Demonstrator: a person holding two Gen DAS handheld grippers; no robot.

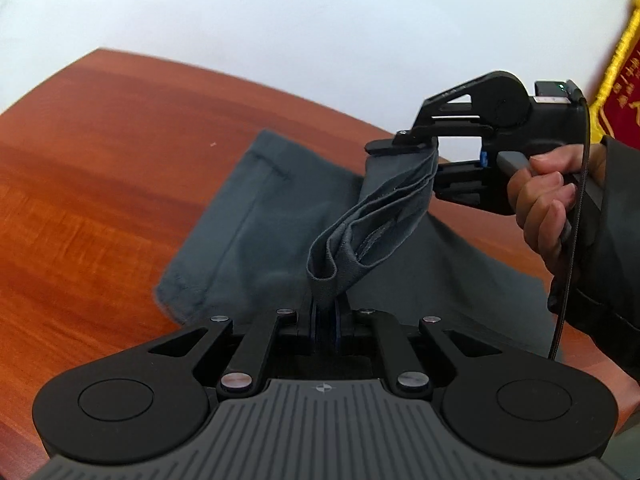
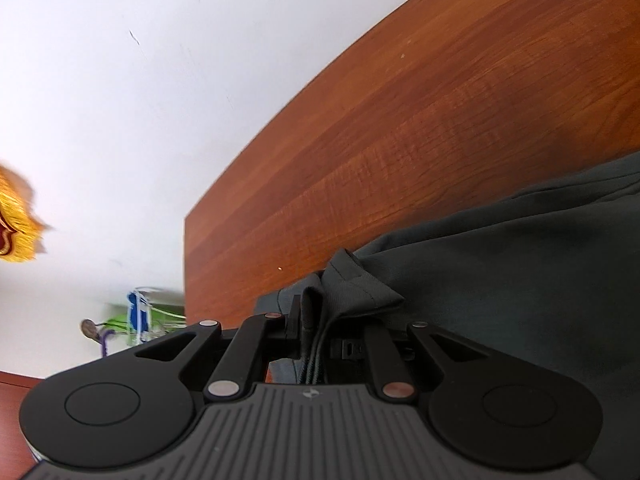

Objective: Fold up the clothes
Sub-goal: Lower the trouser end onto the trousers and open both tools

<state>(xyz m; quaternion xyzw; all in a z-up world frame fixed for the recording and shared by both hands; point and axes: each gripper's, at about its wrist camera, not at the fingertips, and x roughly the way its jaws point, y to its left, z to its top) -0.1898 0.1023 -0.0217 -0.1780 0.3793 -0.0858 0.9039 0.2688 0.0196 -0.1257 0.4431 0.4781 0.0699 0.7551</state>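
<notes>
A dark grey-blue garment [image 1: 248,216] lies on the reddish wooden table [image 1: 80,184]. My left gripper [image 1: 325,312] is shut on a bunched, layered edge of it, and that edge stretches in a raised band [image 1: 372,224] up to the right. There my right gripper [image 1: 416,148], held by a hand [image 1: 548,200], pinches the band's other end. In the right wrist view my right gripper [image 2: 316,336] is shut on folded layers of the garment [image 2: 500,272], which spreads over the table [image 2: 400,120] to the right.
A white wall [image 1: 320,20] stands behind the table's far edge. A red banner with yellow fringe [image 1: 620,92] hangs at the right of the left wrist view. In the right wrist view, colourful items [image 2: 136,316] sit beyond the table's corner [image 2: 186,220].
</notes>
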